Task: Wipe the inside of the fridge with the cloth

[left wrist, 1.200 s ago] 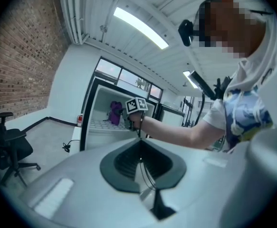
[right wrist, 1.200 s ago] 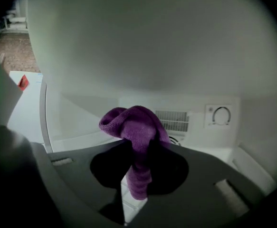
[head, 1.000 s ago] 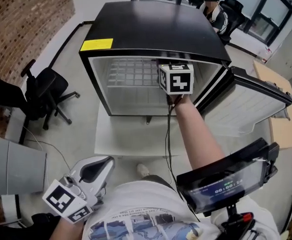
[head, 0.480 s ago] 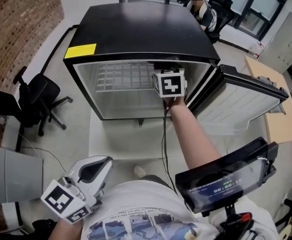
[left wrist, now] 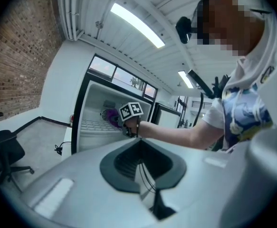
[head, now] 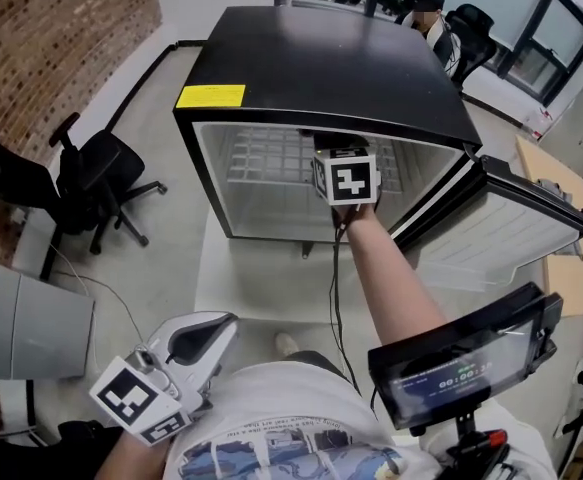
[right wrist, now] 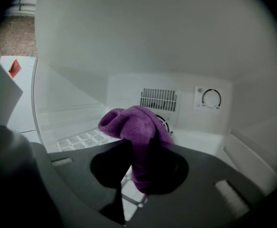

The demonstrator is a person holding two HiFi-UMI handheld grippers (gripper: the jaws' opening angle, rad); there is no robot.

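A black mini fridge [head: 331,68] stands open, its white inside and wire shelf [head: 271,158] showing. My right gripper [head: 347,180] reaches into the upper part of the opening, over the shelf. It is shut on a bunched purple cloth [right wrist: 134,127], which hangs between the jaws of the right gripper [right wrist: 139,151] in front of the back wall's vent grille [right wrist: 159,99] and thermostat dial [right wrist: 210,99]. The left gripper [head: 193,346] hangs low by the person's shirt, far from the fridge. Its jaws meet with nothing between them at the left gripper [left wrist: 139,141]. From there the cloth [left wrist: 110,118] shows small inside the fridge.
The fridge door [head: 516,223] swings open to the right. The fridge rests on a white pad [head: 261,283]. A black office chair [head: 96,183] stands to the left by a brick wall. A screen device [head: 461,363] sits at the person's right side. A wooden table [head: 571,263] is far right.
The right gripper with the cloth has shifted a little leftward inside the fridge. The left gripper has stayed low by the body.
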